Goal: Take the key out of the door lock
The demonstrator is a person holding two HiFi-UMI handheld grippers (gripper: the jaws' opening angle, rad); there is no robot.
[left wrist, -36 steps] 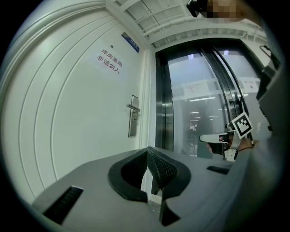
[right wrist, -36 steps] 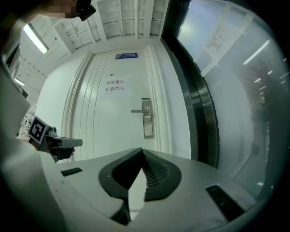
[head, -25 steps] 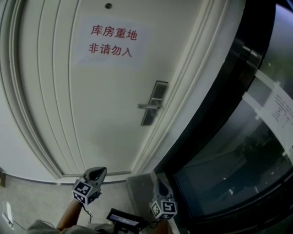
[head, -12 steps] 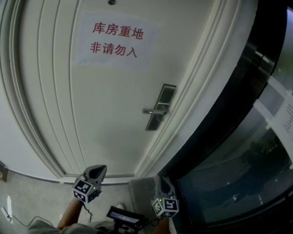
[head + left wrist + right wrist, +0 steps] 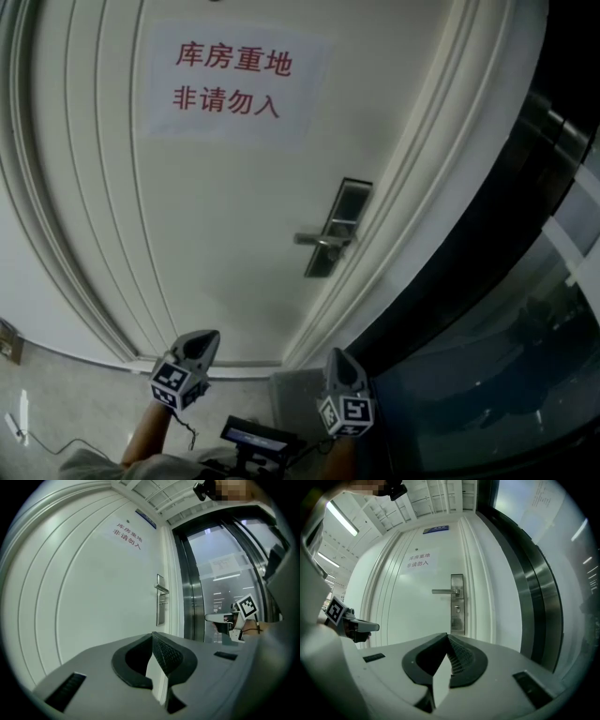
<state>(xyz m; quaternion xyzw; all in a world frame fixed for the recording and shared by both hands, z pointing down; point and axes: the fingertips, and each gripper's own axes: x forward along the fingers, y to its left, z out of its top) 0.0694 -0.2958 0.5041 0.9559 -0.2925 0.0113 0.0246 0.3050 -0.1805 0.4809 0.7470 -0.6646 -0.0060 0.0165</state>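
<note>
A white door [image 5: 216,216] carries a steel lock plate [image 5: 337,230] with a lever handle [image 5: 314,239] pointing left. In the right gripper view a small key-like piece [image 5: 458,610] sits on the lock plate [image 5: 458,620] below the handle [image 5: 444,591]; it is too small to make out more. My left gripper [image 5: 201,339] and right gripper [image 5: 337,356] are held low, well short of the door, both shut and empty. The left gripper's jaws [image 5: 153,637] meet in its own view, with the lock plate [image 5: 161,599] far ahead. The right gripper's jaws [image 5: 446,637] point at the lock.
A paper sign [image 5: 230,84] with red characters is stuck on the door. Right of the door runs a dark metal frame [image 5: 487,225] with glass panels [image 5: 525,375]. A small screen device [image 5: 251,436] hangs by the person's body.
The head view has shifted, so the lock now shows lower and further right and the door looks nearer. The right gripper has risen a little; both jaws stay shut.
</note>
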